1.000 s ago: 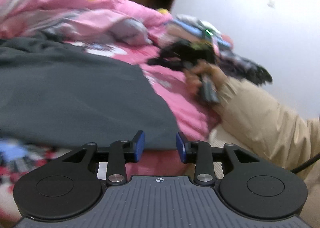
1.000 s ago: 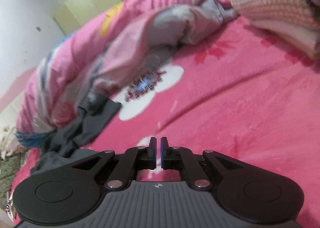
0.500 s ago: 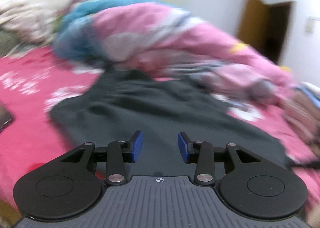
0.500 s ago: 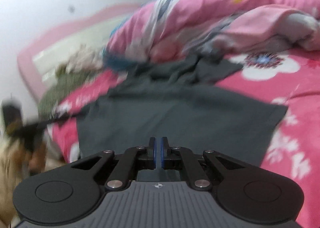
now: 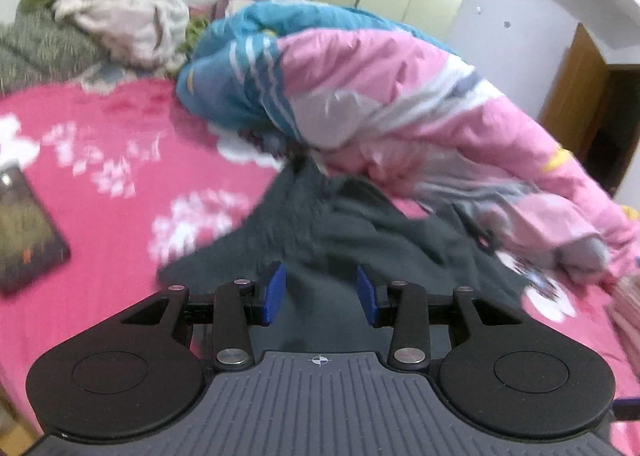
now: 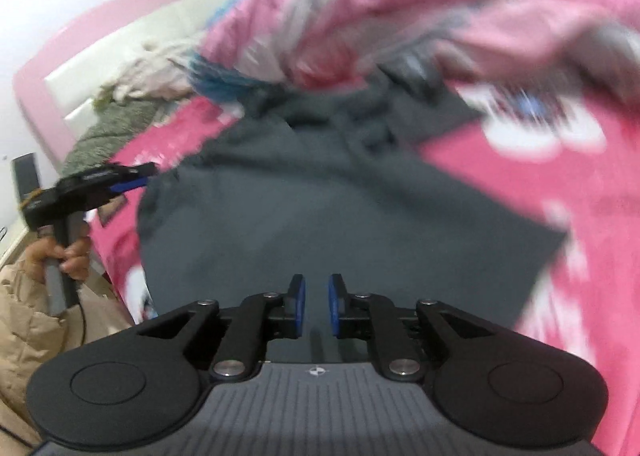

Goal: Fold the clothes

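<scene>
While flat on one bed (image 5: pixel 100 216), one grey garment (image 6: pixel 340 224), two empty claws.

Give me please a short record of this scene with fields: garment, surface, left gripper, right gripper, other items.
garment: dark grey garment, spread out, far end bunched
surface: pink floral bedsheet
left gripper: open, empty, jaws just opening
right gripper: open narrowly, empty, jaws just opening
other items: pink and blue quilt; tablet on sheet

Left wrist cam: sits behind own jaws, tilted down, close over dark grey garment (image 5: pixel 360 224); pink-blue duvet (image 5: pixel 380 88) beyond. Right wrist cam: same deal, over near part. Both share garment, duvet, pink floral bedsheet (image 5: pixel 100 128); right also catches left gripper (image 6: pixel 132 181).
</scene>
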Demonstrator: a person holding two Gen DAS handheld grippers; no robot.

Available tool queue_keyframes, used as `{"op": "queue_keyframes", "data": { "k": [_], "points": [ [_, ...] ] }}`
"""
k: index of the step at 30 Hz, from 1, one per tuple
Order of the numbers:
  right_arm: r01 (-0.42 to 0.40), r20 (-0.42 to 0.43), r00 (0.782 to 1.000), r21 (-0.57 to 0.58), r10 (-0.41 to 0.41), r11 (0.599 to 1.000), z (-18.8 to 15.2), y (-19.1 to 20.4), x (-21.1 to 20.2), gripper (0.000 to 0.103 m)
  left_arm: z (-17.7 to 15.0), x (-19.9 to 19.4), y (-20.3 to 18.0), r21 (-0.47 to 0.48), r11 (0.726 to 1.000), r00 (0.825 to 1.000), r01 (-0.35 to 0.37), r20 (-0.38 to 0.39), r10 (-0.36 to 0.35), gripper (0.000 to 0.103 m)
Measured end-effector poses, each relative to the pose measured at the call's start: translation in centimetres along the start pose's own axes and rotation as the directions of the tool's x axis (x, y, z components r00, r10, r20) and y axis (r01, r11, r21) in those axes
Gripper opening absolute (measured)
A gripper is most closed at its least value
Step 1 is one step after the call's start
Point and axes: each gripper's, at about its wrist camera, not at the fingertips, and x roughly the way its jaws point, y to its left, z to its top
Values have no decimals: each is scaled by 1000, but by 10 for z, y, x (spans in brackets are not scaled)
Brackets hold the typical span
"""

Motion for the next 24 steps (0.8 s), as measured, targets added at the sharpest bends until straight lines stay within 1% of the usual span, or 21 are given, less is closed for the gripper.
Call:
{"op": "queue_keyframes", "data": {
  "k": [1, 2, 5, 8, 11, 14, 16, 17, 19, 21, 24],
  "points": [
    [-8, 13, 1000, -33, 9, 999, 17, 9, 5, 23, 7, 10, -3, 7, 1000, 1000, -20, -9, 20, 44],
    [-18, 22, 1000, -60, 20, 998, 32, 16, 12, 26, 14, 20, -6, 15, 999, 999, -40, -18, 41, 44],
    [-63, 43, 997, -108, 67, 992, 84, 29, 42, 29, 27, 51, -12, 39, 994, 995, -99, -11, 99, 44],
    [-106, 17, 994, -83, 108, 991, 142, 40, 95, 32, 25, 72, -15, 103, 978, 983, -182, 14, 181, 44],
    [-147, -19, 989, -58, 146, 987, 196, 51, 154, 36, 16, 84, -5, 106, 973, 979, -204, 2, 205, 44],
    [-146, -95, 985, -49, 141, 988, 239, 77, 230, 39, 12, 92, 0, 108, 971, 976, -211, -30, 215, 44],
    [-116, -165, 981, -68, 103, 991, 259, 99, 283, 40, 11, 94, 3, 108, 971, 976, -212, -35, 217, 44],
    [-77, -197, 979, -85, 59, 993, 264, 107, 306, 40, 11, 95, 5, 108, 972, 976, -211, -40, 216, 44],
    [10, -255, 966, -127, -42, 992, 271, 122, 350, 40, 10, 97, 6, 109, 972, 976, -207, -52, 213, 44],
    [81, -302, 945, -160, -127, 984, 272, 132, 384, 40, 9, 98, 7, 108, 973, 975, -205, -59, 212, 44],
    [131, -349, 919, -170, -184, 977, 270, 134, 414, 40, 8, 99, 6, 118, 972, 976, -201, -61, 210, 44]
  ]
}}
